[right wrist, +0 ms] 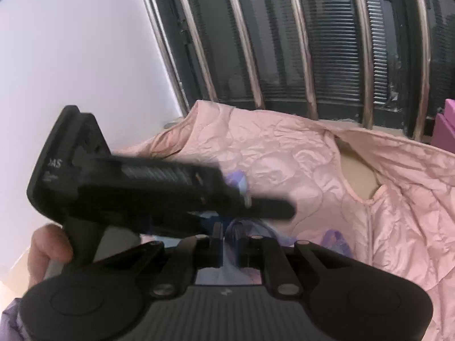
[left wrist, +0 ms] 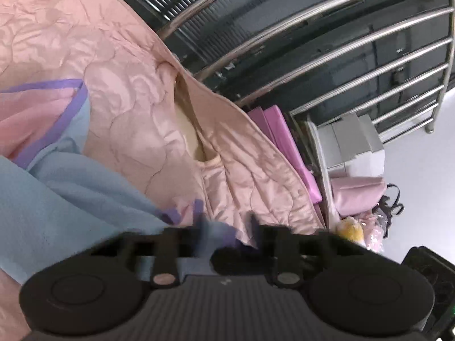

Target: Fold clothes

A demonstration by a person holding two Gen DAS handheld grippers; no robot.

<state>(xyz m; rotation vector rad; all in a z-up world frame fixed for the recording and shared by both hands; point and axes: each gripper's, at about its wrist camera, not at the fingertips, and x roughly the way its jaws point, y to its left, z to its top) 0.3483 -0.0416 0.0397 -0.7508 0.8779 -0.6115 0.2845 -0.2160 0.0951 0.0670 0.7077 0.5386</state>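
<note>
Across the pink quilted cover (left wrist: 119,65) lies the garment (left wrist: 51,199), a soft light-blue fleece piece with purple trim along its edges and a pink panel beside the trim. It spreads over the near part of the cover, with one purple-edged corner bunched up at the left gripper (left wrist: 227,227). That gripper's fingers are drawn in on this blue and purple fabric, pinching it, though motion blur softens the tips. From the right wrist view, the right gripper (right wrist: 230,244) has its fingers close together with a fold of the same blue and purple cloth caught between them. Just beyond it, the left gripper's black body crosses the view, blurred, and a hand (right wrist: 45,253) grips its handle. The cover is wrinkled, stitched in curved lines, and has an opening (right wrist: 358,176) showing a beige layer under it. Behind the cover stands a metal rail (right wrist: 304,56) of shiny bars before a dark slatted panel. Beside the cover's far edge sit purple mats (left wrist: 287,142).
</note>
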